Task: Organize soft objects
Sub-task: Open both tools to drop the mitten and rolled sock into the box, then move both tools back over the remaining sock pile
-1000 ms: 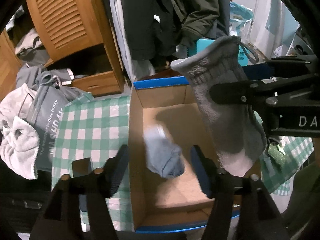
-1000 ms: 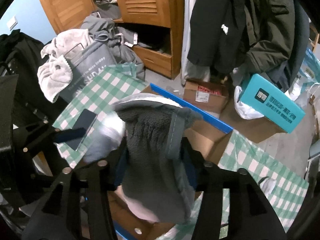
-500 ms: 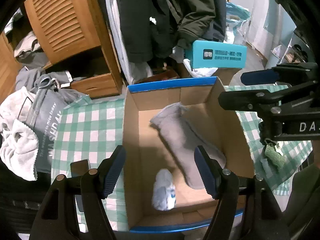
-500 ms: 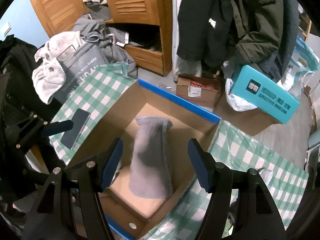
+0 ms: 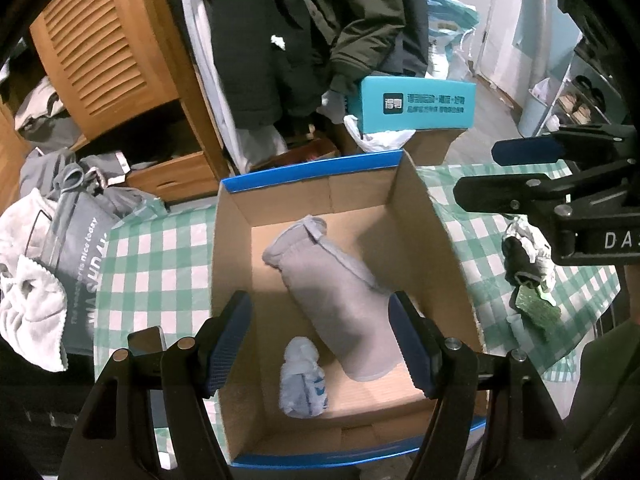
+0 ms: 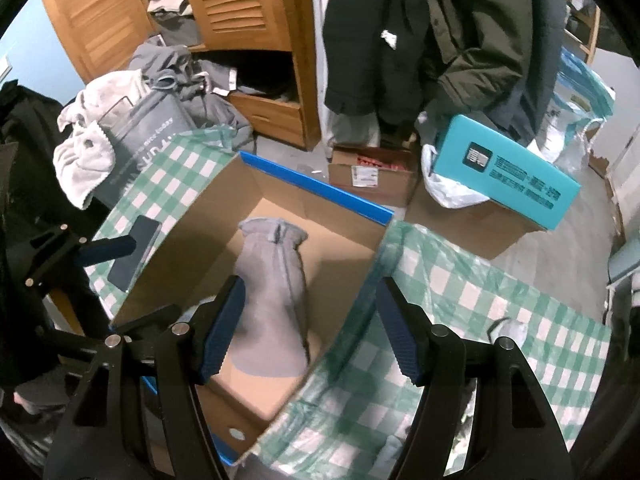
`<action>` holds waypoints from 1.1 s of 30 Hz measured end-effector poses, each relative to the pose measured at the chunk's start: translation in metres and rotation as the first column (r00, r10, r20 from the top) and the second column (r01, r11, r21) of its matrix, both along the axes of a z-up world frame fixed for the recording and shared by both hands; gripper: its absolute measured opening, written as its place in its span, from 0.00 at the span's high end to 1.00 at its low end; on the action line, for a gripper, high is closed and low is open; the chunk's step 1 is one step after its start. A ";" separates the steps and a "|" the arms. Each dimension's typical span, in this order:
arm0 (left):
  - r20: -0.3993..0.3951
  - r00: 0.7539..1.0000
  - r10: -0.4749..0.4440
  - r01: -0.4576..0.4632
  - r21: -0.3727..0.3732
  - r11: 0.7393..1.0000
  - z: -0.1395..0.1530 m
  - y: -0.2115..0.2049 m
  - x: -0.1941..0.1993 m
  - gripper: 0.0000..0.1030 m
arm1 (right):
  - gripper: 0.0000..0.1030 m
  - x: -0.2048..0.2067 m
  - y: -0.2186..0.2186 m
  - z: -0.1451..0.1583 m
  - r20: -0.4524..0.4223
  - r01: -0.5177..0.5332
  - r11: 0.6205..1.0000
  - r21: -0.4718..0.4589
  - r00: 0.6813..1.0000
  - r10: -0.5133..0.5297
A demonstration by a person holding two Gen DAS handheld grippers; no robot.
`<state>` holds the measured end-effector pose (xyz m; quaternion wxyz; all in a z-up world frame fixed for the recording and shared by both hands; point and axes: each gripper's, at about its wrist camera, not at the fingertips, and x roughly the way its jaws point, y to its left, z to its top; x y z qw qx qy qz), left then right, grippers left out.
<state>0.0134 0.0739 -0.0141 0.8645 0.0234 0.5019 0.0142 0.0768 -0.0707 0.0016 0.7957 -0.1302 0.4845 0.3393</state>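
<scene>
My left gripper (image 5: 320, 340) hangs over the box (image 5: 312, 168), jaws apart and empty; the grey sock (image 5: 332, 292) and pale bundle (image 5: 302, 378) lie inside. My right gripper (image 6: 308, 324) has just been opening, nothing between its jaws. Leftover items (image 5: 528, 272) on the bench (image 5: 160, 248) sit near its edge; a careless reach could knock them off.

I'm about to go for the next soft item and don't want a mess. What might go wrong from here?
The remaining dark and green bundle lies right of the cardboard box, under the right hand-held gripper in the left view; it may snag the loose checked cloth. The left hand-held gripper hangs inside the box walls and might knock the box. The phone by the box might get bumped.
</scene>
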 end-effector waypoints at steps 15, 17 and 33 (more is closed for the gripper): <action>-0.043 0.998 -0.049 0.048 -0.022 0.999 -0.009 -0.041 0.014 0.30 | 0.28 0.009 -0.058 -0.009 -0.012 0.074 0.997 -0.005 0.997 -0.074; -0.046 0.998 -0.050 0.049 -0.027 0.998 -0.011 -0.047 0.017 0.30 | 0.27 0.010 -0.066 -0.010 -0.013 0.085 0.996 -0.007 0.996 -0.085; -0.102 0.987 -0.123 0.117 -0.057 0.991 -0.020 -0.105 0.033 0.30 | 0.25 0.019 -0.147 -0.024 -0.011 0.184 0.982 -0.039 0.983 -0.185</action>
